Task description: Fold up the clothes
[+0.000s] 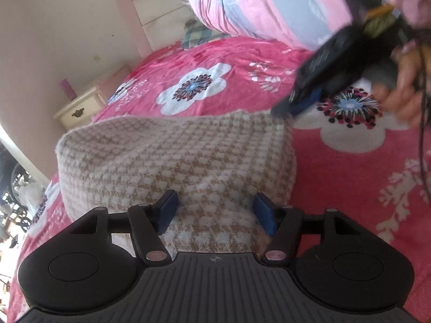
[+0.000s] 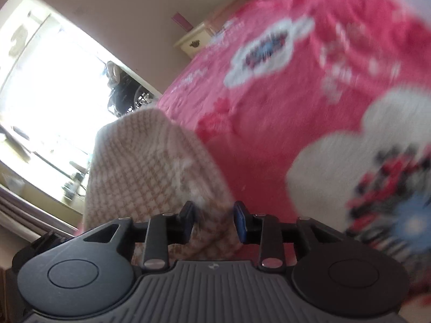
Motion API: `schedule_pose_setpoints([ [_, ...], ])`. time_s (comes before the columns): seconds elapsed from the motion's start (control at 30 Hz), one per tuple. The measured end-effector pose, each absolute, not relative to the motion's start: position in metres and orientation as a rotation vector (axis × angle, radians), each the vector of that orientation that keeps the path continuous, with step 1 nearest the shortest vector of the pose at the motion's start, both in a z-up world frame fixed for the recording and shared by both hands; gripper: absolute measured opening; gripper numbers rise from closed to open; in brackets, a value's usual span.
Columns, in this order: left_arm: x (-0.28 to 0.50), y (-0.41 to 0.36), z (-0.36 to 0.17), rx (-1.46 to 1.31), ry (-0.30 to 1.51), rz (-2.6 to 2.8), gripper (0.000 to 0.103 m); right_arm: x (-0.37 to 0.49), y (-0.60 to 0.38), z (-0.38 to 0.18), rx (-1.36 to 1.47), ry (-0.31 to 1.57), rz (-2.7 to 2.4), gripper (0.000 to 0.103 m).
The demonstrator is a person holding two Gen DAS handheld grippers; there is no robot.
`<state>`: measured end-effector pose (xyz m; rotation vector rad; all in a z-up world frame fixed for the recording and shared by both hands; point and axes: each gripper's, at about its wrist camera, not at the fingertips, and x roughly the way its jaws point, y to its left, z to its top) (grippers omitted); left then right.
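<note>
A beige-and-white houndstooth knit garment lies folded in a thick pad on the pink flowered bedspread. My left gripper hovers over its near edge, open, blue pads wide apart and the knit lying under the gap. At the garment's far right corner the right gripper appears blurred, held by a hand. In the right wrist view the right gripper is open with a loose fold of the garment between its pads; the picture is motion-blurred.
A rolled pink and grey quilt lies at the bed's head by a pale headboard. A cream nightstand stands beside the bed near the wall. Bright window at left. Bedspread stretches right of the garment.
</note>
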<state>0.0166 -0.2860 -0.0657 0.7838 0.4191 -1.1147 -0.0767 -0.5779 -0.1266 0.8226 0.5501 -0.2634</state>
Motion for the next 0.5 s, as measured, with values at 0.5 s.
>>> schedule_pose_setpoints([
  [0.5, 0.025, -0.283, -0.065, 0.742, 0.434, -1.210, 0.062, 0.016, -0.513, -0.149, 0.252, 0.793, -0.197, 0.002],
])
